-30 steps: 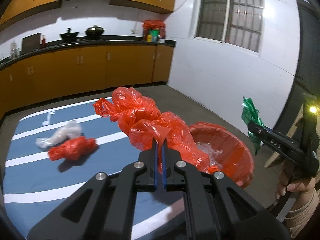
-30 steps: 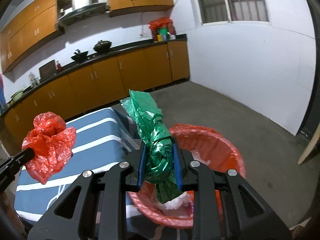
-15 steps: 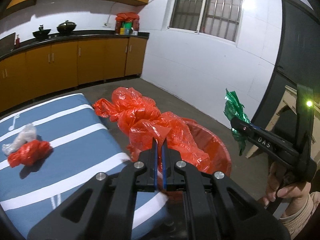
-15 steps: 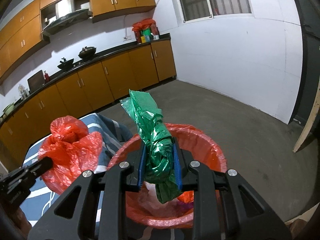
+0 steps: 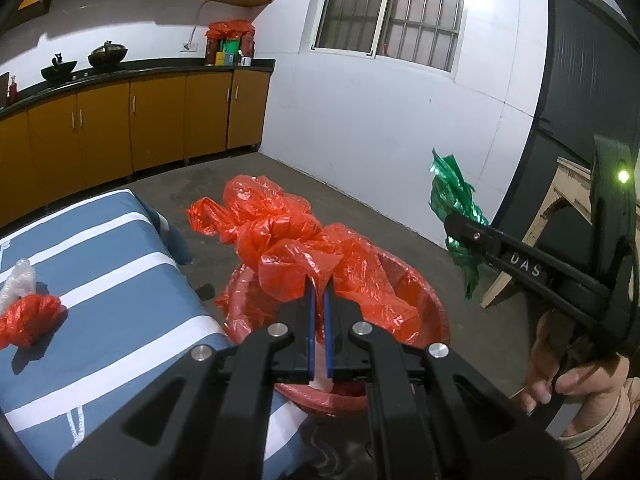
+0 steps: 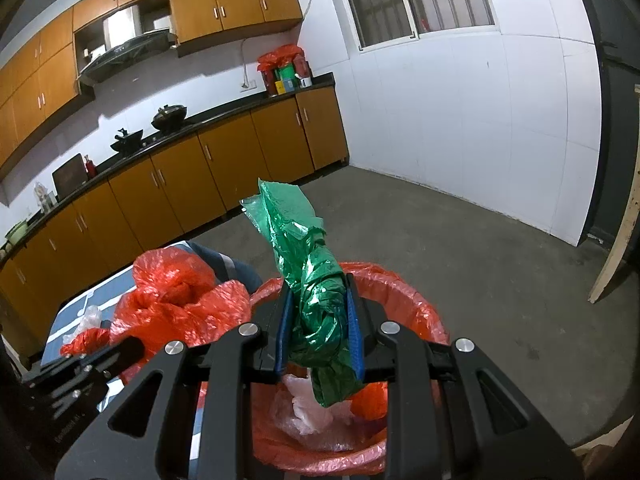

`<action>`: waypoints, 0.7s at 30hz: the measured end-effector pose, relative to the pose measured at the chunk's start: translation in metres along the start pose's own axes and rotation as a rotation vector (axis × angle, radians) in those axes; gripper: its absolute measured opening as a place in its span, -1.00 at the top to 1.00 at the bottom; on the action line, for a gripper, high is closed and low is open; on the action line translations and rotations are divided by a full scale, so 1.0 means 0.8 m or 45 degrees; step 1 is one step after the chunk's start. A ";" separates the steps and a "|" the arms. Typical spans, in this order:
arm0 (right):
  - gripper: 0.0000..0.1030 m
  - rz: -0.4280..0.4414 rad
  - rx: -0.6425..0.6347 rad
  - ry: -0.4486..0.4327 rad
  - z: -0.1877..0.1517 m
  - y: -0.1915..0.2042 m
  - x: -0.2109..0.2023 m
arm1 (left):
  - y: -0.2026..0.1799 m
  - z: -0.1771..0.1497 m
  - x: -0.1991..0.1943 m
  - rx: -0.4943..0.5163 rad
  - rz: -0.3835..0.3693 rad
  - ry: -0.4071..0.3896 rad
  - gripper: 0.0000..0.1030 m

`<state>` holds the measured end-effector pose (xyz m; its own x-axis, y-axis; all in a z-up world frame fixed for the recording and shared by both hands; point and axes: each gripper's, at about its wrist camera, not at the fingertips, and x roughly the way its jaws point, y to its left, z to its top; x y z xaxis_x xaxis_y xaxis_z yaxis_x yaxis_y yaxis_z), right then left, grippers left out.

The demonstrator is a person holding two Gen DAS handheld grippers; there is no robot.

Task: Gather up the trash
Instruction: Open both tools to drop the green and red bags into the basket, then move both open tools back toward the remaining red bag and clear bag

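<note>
My left gripper (image 5: 319,292) is shut on a crumpled red plastic bag (image 5: 280,236) and holds it over the red-lined trash bin (image 5: 420,300) beside the table. My right gripper (image 6: 320,300) is shut on a green plastic bag (image 6: 316,280) above the same bin (image 6: 416,312); it shows at the right of the left wrist view (image 5: 456,208). The bin holds clear plastic trash (image 6: 308,408). A small red bag (image 5: 28,316) and a clear plastic wad (image 5: 16,280) lie on the blue striped table (image 5: 120,280).
Orange kitchen cabinets (image 5: 132,128) with woks on the counter run along the back wall. A white wall with a barred window (image 5: 388,8) stands to the right. A wooden leg (image 6: 616,240) leans at the far right. The floor is bare concrete (image 6: 480,240).
Both grippers have moved right, off the table and over the bin, each still holding its bag. The table trash has slid to the left edge of the left wrist view.
</note>
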<state>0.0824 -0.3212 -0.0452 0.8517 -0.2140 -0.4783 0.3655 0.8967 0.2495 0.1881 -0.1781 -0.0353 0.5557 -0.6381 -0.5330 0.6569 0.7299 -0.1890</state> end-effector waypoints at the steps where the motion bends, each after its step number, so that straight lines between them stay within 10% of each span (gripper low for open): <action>1: 0.52 0.004 0.006 0.002 -0.001 -0.002 0.001 | 0.001 0.000 0.003 -0.001 -0.003 0.004 0.90; 21: 0.10 0.048 0.009 0.048 0.007 -0.004 0.011 | 0.040 -0.014 0.021 -0.102 0.099 0.054 0.36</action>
<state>0.0908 -0.3282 -0.0457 0.8504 -0.1651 -0.4996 0.3358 0.9012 0.2739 0.2125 -0.1630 -0.0594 0.5801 -0.5689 -0.5830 0.5688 0.7952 -0.2099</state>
